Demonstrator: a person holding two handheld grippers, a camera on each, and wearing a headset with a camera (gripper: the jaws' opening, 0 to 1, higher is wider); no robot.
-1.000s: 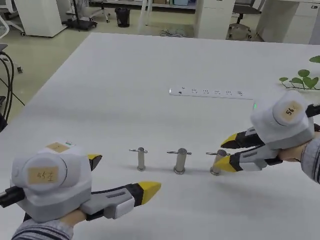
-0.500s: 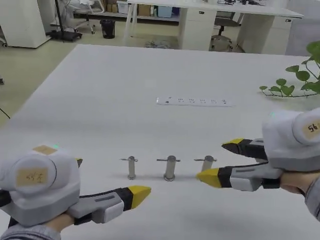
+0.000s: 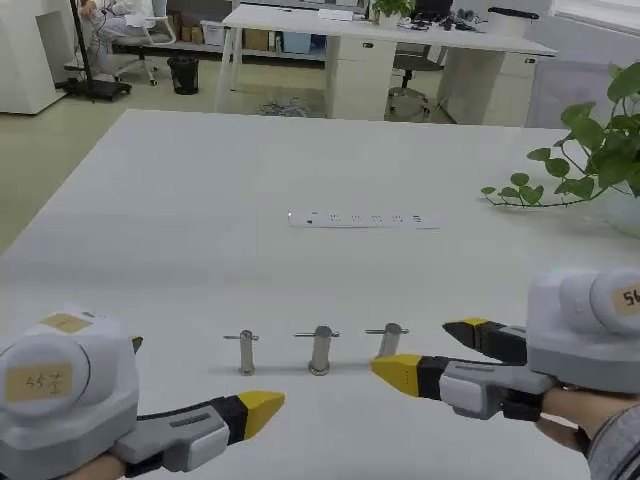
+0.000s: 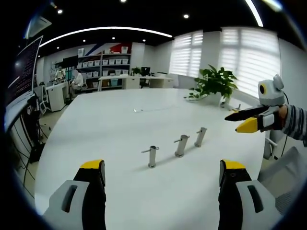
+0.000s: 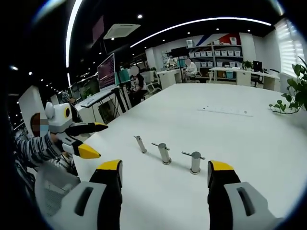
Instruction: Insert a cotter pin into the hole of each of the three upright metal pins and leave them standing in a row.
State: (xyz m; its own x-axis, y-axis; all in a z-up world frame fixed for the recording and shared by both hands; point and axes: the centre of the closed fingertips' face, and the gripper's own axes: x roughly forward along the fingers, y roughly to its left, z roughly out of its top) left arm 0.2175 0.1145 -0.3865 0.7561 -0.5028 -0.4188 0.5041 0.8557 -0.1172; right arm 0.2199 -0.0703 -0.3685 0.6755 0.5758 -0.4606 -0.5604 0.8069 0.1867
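I see the left hand-held gripper and right hand-held gripper both wide, empty, near three upright pins on the counter.

Three shiny metal pins stand on a smooth matt white table

The left gripper is held low at the near left, its jaws spread wide and empty — the yellow tips are pointed toward the right. The right gripper is held opposite at the near right, jaws likewise parted and empty, tips turned leftward. Its handle is grasped by the right hand, and a striped sleeve is seen at the wrist.
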